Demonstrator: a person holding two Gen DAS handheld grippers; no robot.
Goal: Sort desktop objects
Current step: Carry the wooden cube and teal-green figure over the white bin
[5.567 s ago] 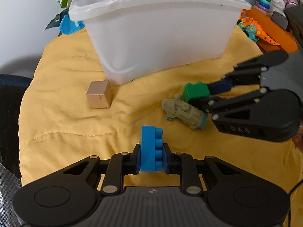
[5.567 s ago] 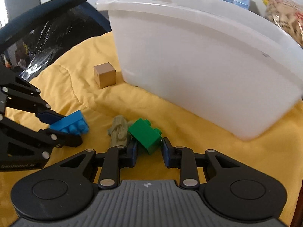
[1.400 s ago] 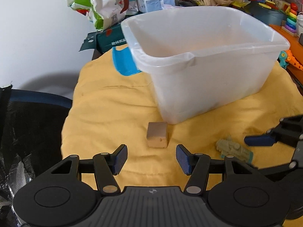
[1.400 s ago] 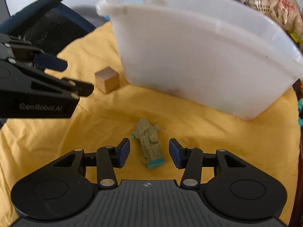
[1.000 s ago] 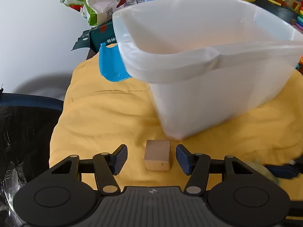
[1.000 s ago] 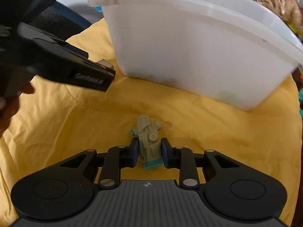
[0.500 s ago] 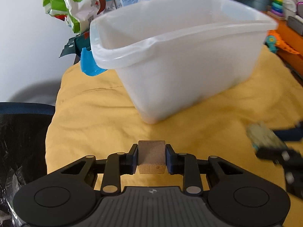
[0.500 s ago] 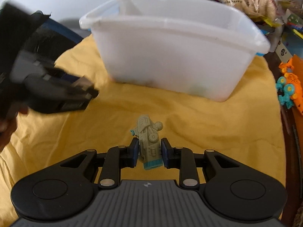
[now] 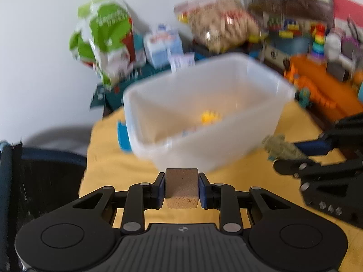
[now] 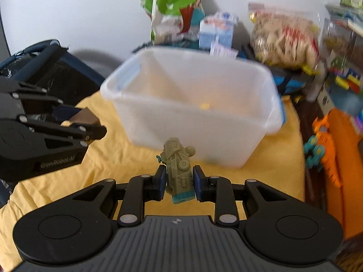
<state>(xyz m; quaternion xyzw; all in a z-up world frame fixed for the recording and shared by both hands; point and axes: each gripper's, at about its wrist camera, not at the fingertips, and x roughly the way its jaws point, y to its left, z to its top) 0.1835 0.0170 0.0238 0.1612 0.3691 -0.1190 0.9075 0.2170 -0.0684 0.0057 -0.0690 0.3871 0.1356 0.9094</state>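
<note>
— Left gripper (image 9: pixel 181 189)?
— Clamped on wooden cube (image 9: pixel 180 187), clear of yellow cloth (image 9: pixel 113 167); white bin (image 9: pixel 204 113) at twelve o'clock.
— Right gripper (image 10: pixel 178 183)?
— Pinching olive toy vehicle (image 10: pixel 178 167), bin at twelve.

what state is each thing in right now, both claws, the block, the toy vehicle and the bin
left claw: shut on the wooden block
wooden block: held off the yellow cloth, upright between the pads
right claw: shut on the toy vehicle
toy vehicle: held in the air, nose pointing away toward the bin
white bin: open, no lid, standing on the cloth, with a small yellow piece inside
</note>
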